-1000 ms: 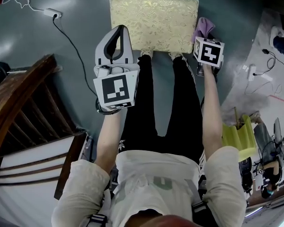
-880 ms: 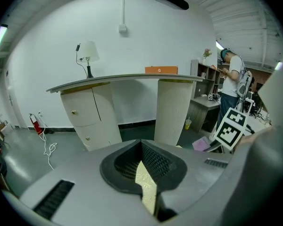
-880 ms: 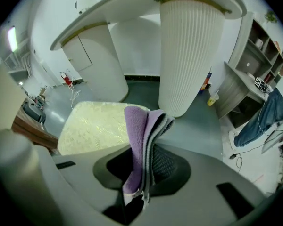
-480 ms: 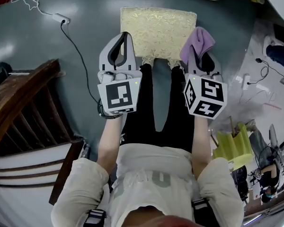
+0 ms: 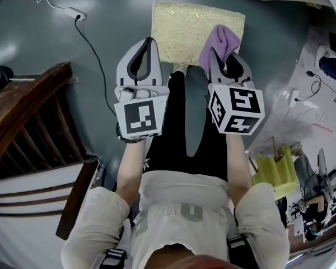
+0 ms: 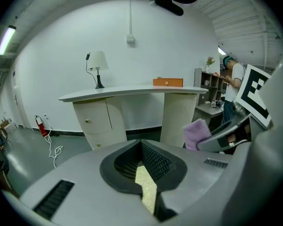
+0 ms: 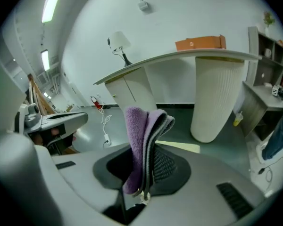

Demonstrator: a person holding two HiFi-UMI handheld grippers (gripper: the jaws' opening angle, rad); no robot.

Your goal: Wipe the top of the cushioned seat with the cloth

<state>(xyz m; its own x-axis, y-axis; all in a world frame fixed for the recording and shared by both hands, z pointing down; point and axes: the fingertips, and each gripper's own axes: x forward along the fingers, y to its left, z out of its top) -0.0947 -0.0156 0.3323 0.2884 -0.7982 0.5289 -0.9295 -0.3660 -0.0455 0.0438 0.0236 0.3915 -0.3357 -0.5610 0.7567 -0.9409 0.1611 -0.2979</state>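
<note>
The grey floor (image 5: pixel 117 10) fills most of the head view, with a dark wooden chair (image 5: pixel 28 122) off to the person's left, well clear of the work. Straight ahead of the person's feet sits the cushioned seat (image 5: pixel 185 27), a gold patterned pad whose long side runs left to right.

Both claws are held out in front of the body, side by side. The left claw (image 5: pixel 150 42) hangs near the seat's near left corner. Its own view shows the jaws drawn together with nothing between them, only a sliver of gold pad seen through the slit.

The right claw (image 5: pixel 223 56) is clamped on the purple cloth (image 5: pixel 219 41), which stands folded and upright out of the jaws in the right gripper view (image 7: pixel 137 135). From above, the cloth overlaps the seat's near right corner, so the seat lies just ahead of and below that claw. How far the cloth is above the pad cannot be told.

The right hand is the one to wipe. It probably needs to tip forward and down, then sweep along the long side. Nothing lies on the pad. A power plug (image 5: pixel 77 13) and its cable lie on the floor to the left, out of the path.
</note>
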